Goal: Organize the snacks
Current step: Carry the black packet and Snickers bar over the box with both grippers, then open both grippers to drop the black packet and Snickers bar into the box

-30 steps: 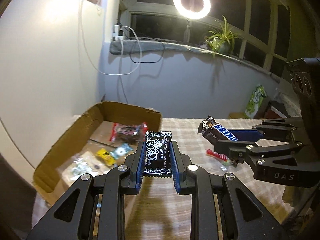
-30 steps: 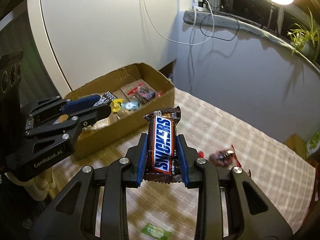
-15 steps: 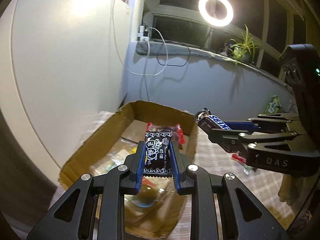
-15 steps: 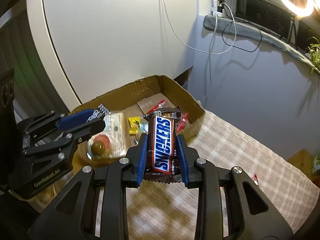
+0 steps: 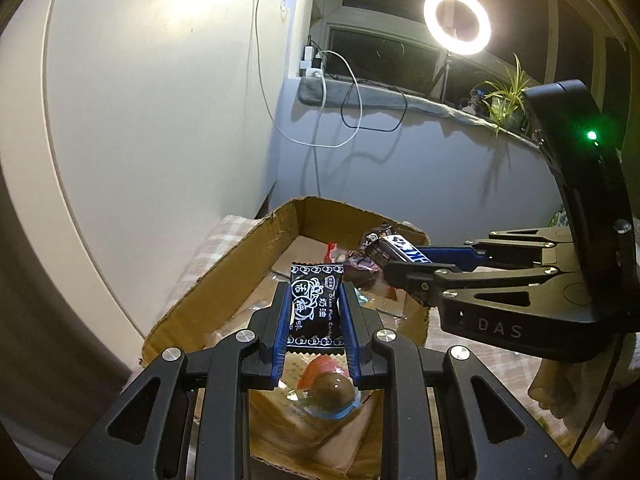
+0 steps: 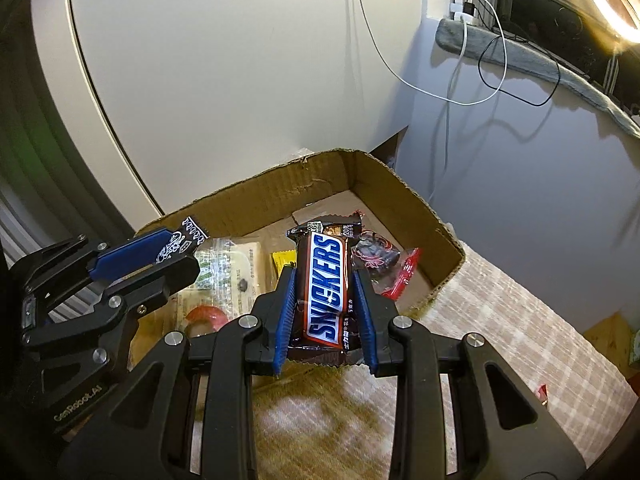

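Snickers bar (image 6: 326, 280) clamped upright between the pads of the right gripper (image 6: 325, 304), above the near rim of the cardboard box (image 6: 404, 196). Black cream plum candy packet (image 5: 316, 310) pinched in the left gripper (image 5: 314, 320), held over the box interior. Box sits at the wall-side end of the checked tablecloth (image 6: 500, 320). Inside it: a red-wrapped snack (image 6: 384, 264), a yellow packet (image 6: 284, 260), and clear-bagged pastries (image 6: 236, 264).
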The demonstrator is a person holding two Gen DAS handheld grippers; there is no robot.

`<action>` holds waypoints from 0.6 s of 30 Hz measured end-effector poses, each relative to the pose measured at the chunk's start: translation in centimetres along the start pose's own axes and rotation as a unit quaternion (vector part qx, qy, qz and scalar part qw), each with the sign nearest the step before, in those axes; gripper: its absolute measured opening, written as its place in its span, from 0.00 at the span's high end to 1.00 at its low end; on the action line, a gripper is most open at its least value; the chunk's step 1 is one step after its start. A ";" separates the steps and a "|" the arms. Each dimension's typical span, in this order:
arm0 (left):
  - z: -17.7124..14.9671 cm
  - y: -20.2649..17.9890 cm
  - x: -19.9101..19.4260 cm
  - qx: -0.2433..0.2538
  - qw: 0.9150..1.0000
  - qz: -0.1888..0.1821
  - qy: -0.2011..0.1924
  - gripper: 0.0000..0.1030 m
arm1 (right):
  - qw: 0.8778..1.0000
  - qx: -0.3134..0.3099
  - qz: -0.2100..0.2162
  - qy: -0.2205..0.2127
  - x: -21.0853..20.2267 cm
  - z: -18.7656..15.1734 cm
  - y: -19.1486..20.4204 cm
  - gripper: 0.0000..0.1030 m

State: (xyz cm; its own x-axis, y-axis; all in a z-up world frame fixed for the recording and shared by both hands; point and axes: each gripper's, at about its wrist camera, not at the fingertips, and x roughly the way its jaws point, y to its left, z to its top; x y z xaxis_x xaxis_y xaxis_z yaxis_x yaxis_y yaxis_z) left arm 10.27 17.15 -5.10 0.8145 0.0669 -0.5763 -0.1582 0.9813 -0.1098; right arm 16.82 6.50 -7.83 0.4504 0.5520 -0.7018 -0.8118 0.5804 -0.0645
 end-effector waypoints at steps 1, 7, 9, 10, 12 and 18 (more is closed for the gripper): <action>0.0 0.0 0.1 0.000 1.000 0.001 0.001 0.78 | 1.000 0.000 0.000 0.001 0.2 0.1 0.0 0.71; -0.1 0.2 0.6 -0.004 1.000 0.005 0.007 0.78 | 1.000 0.003 0.002 0.008 1.0 0.3 -0.3 0.71; -0.1 0.2 0.6 -0.006 1.000 0.005 0.008 0.78 | 1.000 0.004 0.003 0.010 1.2 0.4 -0.3 0.71; -0.1 0.3 0.6 -0.006 1.000 0.005 0.008 0.78 | 1.000 0.004 0.003 0.010 1.2 0.3 -0.3 0.71; -0.1 0.2 0.5 -0.007 1.000 0.005 0.008 0.78 | 1.000 0.004 0.003 0.009 1.2 0.3 -0.3 0.71; 0.0 0.3 0.5 -0.011 1.000 0.008 0.007 0.76 | 1.000 0.005 0.000 0.001 1.0 0.5 -0.4 0.71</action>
State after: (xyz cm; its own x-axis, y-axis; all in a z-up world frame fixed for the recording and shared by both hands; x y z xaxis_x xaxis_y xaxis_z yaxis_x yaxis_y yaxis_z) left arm 10.67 17.52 -5.40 0.8035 0.0804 -0.5898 -0.1838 0.9759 -0.1174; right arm 17.79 7.08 -8.17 0.4499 0.5505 -0.7032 -0.8075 0.5871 -0.0570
